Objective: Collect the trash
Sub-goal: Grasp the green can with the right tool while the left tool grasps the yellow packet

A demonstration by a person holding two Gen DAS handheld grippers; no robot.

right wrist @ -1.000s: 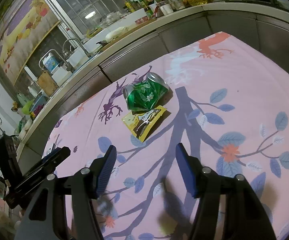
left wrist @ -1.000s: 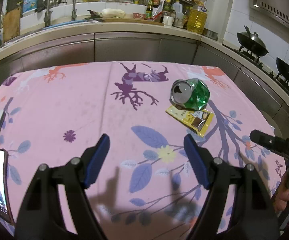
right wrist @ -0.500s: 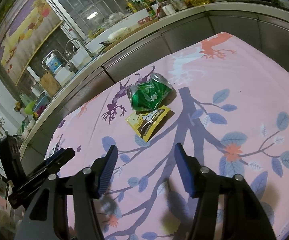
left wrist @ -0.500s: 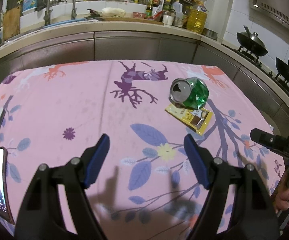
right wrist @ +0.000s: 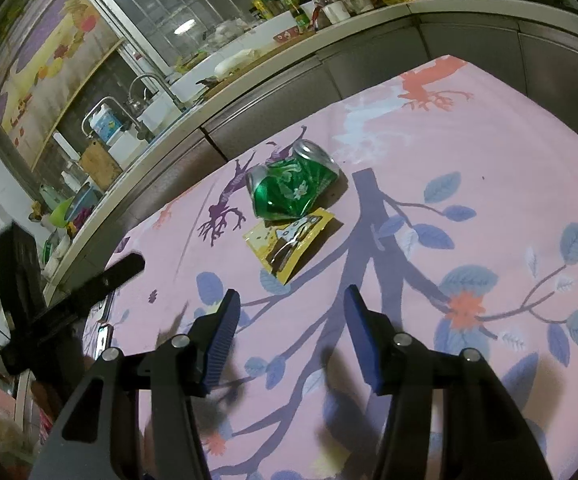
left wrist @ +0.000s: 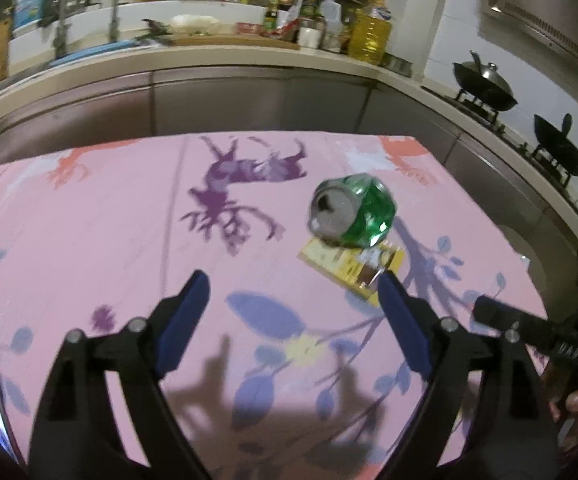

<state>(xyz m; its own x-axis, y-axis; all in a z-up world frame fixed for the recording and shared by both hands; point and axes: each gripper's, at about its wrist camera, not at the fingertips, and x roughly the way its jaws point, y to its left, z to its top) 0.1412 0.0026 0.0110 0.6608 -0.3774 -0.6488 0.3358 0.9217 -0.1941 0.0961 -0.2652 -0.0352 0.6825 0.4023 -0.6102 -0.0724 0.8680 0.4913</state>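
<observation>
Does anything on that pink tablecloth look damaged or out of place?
Yes: the green can lies on its side, crushed and dented. Its near side overlaps a flattened yellow wrapper. Both look like litter on the tablecloth.

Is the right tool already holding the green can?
No. In the right wrist view the right tool is open and empty, with the crushed green can lying farther off on the tablecloth.

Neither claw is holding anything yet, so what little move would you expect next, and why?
Probably the left gripper eases forward toward the crushed green can. Its jaws have just been opening wider with nothing between them, and the can lies on its side just ahead, resting on the edge of a yellow wrapper. The right gripper hangs back, also empty.
</observation>
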